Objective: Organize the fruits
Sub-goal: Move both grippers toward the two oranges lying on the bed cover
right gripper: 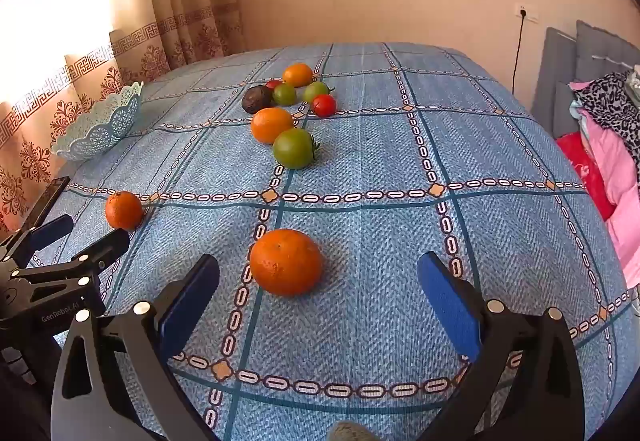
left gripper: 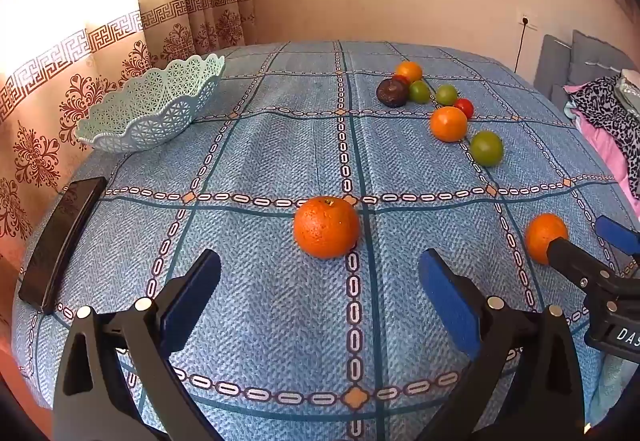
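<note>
on blue tablecloth (left gripper: 260, 145), both hand-held grippers spread wide, one orange (left gripper: 326, 227) before each

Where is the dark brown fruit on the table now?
In the left wrist view the dark brown fruit lies far right on the table, touching a green tomato, just before the farthest orange.

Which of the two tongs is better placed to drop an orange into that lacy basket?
Probably the left tongs: open, with an orange just ahead, and the basket lies on their side. The right tongs, also open, face another orange, farther from the basket.
</note>
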A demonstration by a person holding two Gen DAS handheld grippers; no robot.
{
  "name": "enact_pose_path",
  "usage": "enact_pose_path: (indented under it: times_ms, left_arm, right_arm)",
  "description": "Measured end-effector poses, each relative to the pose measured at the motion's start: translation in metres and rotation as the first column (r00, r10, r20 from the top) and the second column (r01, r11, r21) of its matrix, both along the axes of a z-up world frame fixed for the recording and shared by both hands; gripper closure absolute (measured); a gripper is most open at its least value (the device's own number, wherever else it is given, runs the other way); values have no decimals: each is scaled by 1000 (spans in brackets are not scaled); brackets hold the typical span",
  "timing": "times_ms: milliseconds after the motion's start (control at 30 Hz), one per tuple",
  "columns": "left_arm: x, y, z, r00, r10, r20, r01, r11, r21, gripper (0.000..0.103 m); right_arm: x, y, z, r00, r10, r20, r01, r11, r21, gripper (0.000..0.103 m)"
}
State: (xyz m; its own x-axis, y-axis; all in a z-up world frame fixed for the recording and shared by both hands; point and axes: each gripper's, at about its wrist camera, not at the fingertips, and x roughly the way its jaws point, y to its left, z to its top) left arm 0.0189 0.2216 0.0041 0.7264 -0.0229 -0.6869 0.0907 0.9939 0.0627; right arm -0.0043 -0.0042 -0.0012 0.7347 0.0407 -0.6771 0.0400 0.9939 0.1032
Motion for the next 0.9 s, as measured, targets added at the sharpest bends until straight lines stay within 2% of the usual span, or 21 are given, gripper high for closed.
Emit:
enact_pose_path:
  times_ms: [300, 500, 600, 667, 900]
  left_arm:
    - [12, 12, 1, 999, 2, -49, -5, 998, -57, 3]
    - [10, 12, -2, 998, 20, -65, -22, 999, -29, 3]
    - [16, 20, 2, 994, 10, -108, -19, 996, -82, 3]
    - [19, 21, 4, 994, 1, -111, -11, 996, -90, 3]
    - [35, 19, -3, 990, -42, -132, 29, 994, -103, 5]
  right_arm:
    - [0, 0, 0, 1000, -1, 2, 1, 1000, 0, 5]
    - [-1, -1, 3, 1000, 0, 4, 0, 1000, 9, 5]
    - [-1, -4, 6, 1000, 9, 7, -9, 999, 43, 5]
    - [0, -5, 8, 1000, 12, 6, -12, 998, 62, 5]
    - [16, 3, 1, 998, 34, -59, -29, 997, 74, 5]
